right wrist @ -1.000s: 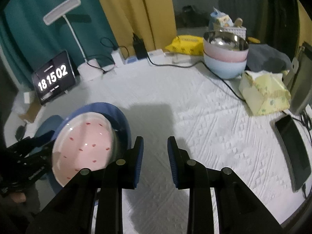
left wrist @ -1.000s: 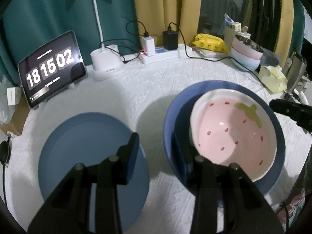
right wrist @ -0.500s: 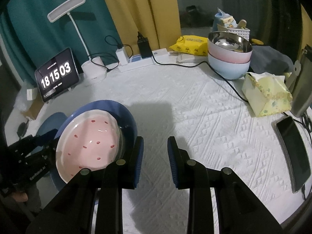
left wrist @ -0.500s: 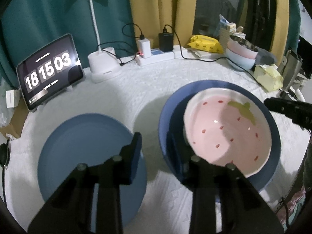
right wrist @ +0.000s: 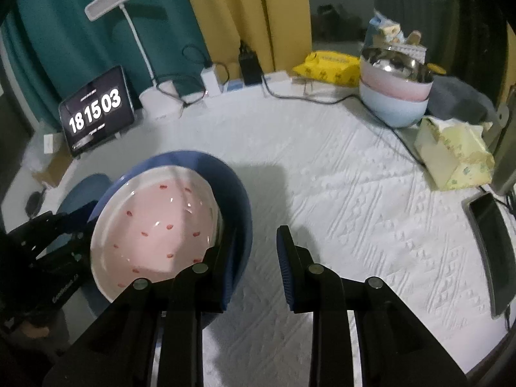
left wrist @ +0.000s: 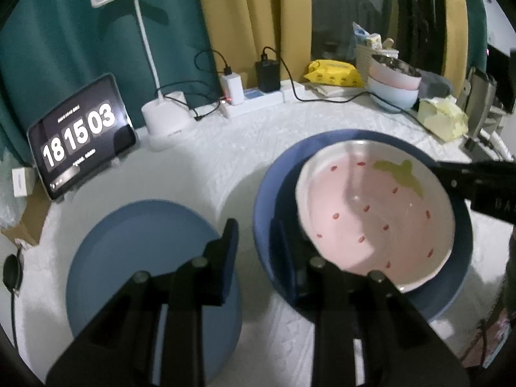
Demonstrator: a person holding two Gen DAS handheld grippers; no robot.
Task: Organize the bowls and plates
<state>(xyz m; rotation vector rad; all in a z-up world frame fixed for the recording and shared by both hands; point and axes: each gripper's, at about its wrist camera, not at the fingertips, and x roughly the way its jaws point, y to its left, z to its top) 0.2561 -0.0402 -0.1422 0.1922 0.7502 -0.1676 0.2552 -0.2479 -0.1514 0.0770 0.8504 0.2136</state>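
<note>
Pink strawberry-patterned bowl (left wrist: 377, 216) nested in deep blue bowl (left wrist: 277, 193), off-centre, on white textured cloth (right wrist: 354, 193). Blue rim between left gripper (left wrist: 254, 242) fingers, jaws closing, contact unclear. Right gripper (right wrist: 256, 251) part-open, gripping nothing, left finger at blue bowl's far rim. Flat blue plate (left wrist: 135, 251) just beside. Stacked bowls (right wrist: 395, 96) well apart, near tissue box (right wrist: 451, 158). Clock tablet (left wrist: 80, 135) behind.

Round table (right wrist: 354, 200) under a white quilted cloth; at the back, clock tablet (right wrist: 96, 111), lamp base (right wrist: 159, 101), power strip (right wrist: 258, 82), yellow packet (right wrist: 325, 64); stacked bowls (right wrist: 395, 92), tissue pack (right wrist: 451, 154) and phone (right wrist: 493, 242) toward the right; flat blue plate (left wrist: 145, 274) on the left.
</note>
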